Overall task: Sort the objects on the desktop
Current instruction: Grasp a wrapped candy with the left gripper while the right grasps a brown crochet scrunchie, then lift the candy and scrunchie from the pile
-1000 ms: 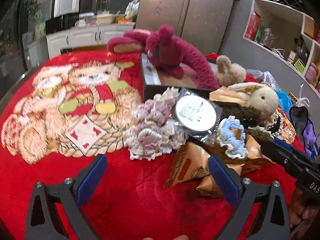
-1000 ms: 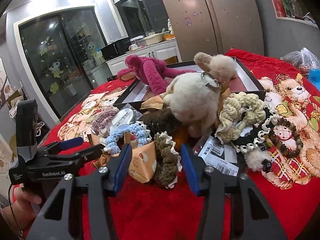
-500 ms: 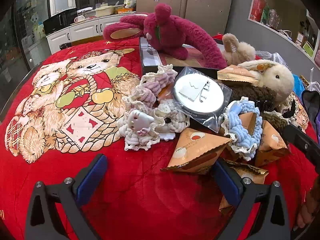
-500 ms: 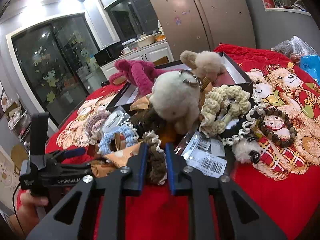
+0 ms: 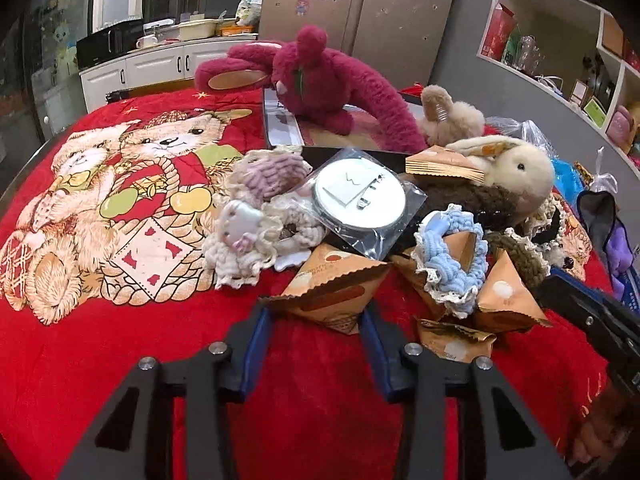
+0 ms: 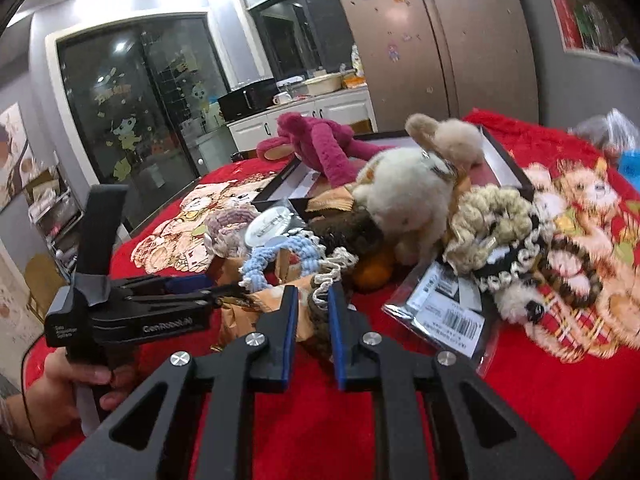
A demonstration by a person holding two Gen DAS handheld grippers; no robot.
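An orange triangular snack packet [image 5: 332,292] lies on the red blanket [image 5: 120,360] at the near edge of the pile. My left gripper [image 5: 316,316] has its jaws closing around it, and both blue pads touch the packet's sides. From the right wrist view, the left gripper [image 6: 236,290] comes in from the left onto that packet [image 6: 256,308]. My right gripper [image 6: 313,306] is shut on a brown crocheted scrunchie [image 6: 319,314] with a cream lace edge. The left wrist view shows the right gripper [image 5: 554,284] at the far right, against the brown scrunchie [image 5: 524,258].
Behind the packets are a blue scrunchie [image 5: 444,276], a round badge in a clear bag [image 5: 360,200], cream scrunchies [image 5: 248,236] and a beige bunny plush [image 5: 516,172]. A black box [image 5: 280,128] holds a magenta plush [image 5: 320,76]. A barcode bag [image 6: 448,308] and bead bracelet [image 6: 576,276] lie right.
The left jaws went from wide open to closed in on the orange packet. The right jaws, open a second ago around the brown scrunchie, have shut on it.
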